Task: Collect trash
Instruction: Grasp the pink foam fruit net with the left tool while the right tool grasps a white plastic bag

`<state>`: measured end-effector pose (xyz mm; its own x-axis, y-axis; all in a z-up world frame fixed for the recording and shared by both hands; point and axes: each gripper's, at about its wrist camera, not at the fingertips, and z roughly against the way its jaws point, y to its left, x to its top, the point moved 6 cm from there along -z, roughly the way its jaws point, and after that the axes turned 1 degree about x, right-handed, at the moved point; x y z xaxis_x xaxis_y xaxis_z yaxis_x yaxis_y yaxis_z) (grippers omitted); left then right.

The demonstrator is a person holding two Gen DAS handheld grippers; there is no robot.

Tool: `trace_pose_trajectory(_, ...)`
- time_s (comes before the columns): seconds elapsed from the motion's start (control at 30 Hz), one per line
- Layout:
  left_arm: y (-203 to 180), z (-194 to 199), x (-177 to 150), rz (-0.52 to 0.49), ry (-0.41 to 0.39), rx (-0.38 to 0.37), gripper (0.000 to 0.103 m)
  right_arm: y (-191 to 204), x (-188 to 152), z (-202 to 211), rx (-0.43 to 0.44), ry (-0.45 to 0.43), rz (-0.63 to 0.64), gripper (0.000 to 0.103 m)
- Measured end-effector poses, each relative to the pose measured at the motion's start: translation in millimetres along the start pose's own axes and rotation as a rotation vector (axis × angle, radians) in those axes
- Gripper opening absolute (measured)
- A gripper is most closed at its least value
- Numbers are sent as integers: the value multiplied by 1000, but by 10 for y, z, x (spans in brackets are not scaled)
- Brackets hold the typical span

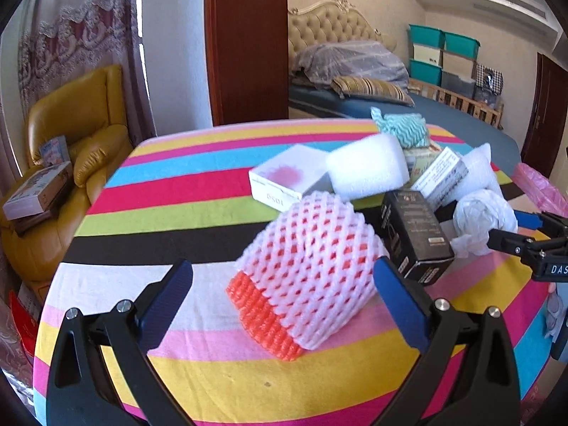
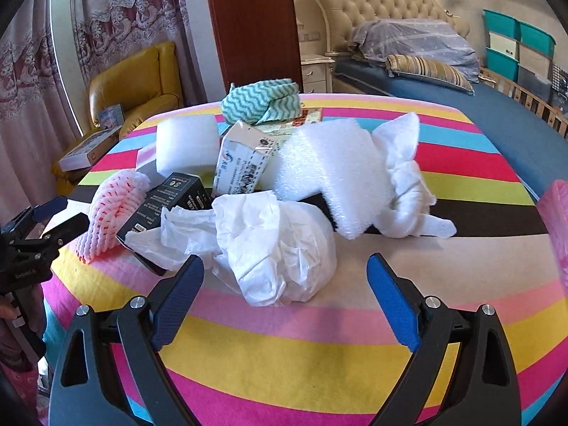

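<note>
A pile of trash lies on a striped table (image 1: pixel 177 191). My left gripper (image 1: pixel 284 284) is open, its blue fingers either side of a white and orange foam fruit net (image 1: pixel 305 269), which also shows in the right wrist view (image 2: pixel 113 209). My right gripper (image 2: pixel 285 277) is open around a crumpled white paper ball (image 2: pixel 277 245), seen too in the left wrist view (image 1: pixel 482 220). A black box (image 1: pixel 415 234) lies between the net and the ball. Behind are a white foam block (image 1: pixel 365 170), a white box (image 1: pixel 287 177), a printed carton (image 2: pixel 241 159), foam sheet (image 2: pixel 330 170) and a teal cloth (image 2: pixel 262 101).
A pink plastic bag (image 2: pixel 557 227) hangs at the table's right edge. A yellow armchair (image 1: pixel 78 135) with boxes on it stands left of the table. A bed (image 2: pixel 497 117) and stacked storage bins (image 1: pixel 443 56) lie beyond. A dark wooden post (image 1: pixel 248 42) stands behind the table.
</note>
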<state>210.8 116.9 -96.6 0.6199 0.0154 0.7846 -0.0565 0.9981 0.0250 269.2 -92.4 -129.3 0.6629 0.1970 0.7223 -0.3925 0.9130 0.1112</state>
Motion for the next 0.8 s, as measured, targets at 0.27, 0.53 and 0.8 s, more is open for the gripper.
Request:
trace_pose_trajectory(0.27,-160,-55,-44,-64,35,-33,72,63,-3,-31,25,11,19,52)
trace_pose_trajectory(0.53,-311,-20,-71,-119,28,-94,26,37,5,107,33,-51,8,43)
trace_pose_trajectory(0.8,-277,116,-55,-93,-29,-110,0,2,-16,227,34,-88,0,42)
